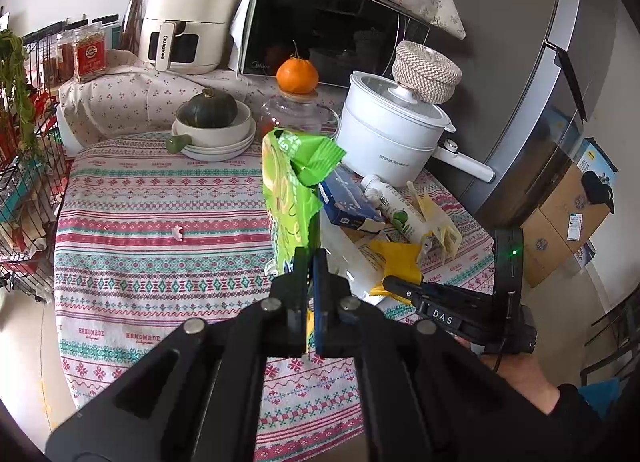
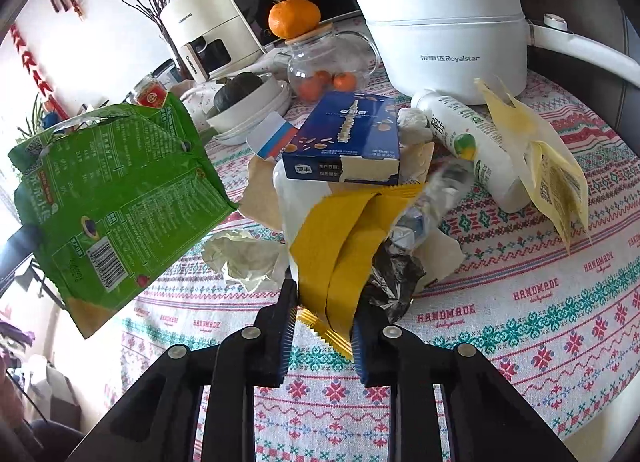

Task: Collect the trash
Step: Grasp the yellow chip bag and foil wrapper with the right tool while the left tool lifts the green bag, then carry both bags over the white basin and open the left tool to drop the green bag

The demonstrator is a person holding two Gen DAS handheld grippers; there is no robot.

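While the left gripper [image 1: 308, 262] stays out of the heap, its jaws are clenched on the bottom edge of a green snack bag [image 1: 294, 182], which stands upright above the patterned tablecloth [image 1: 160, 222] — clear of the table. To its right the right gripper [image 2: 324, 302] straddles a yellow wrapper [image 2: 340, 238] at the near edge of the trash pile; in its own camera the pads flank the wrapper's crimped end, but whether they press on it cannot be told. Behind the wrapper lie a blue carton [image 2: 344, 138], a white bottle [image 2: 472, 146] and a pale yellow pouch [image 2: 540, 166] — all near a white electric pot [image 2: 444, 42].
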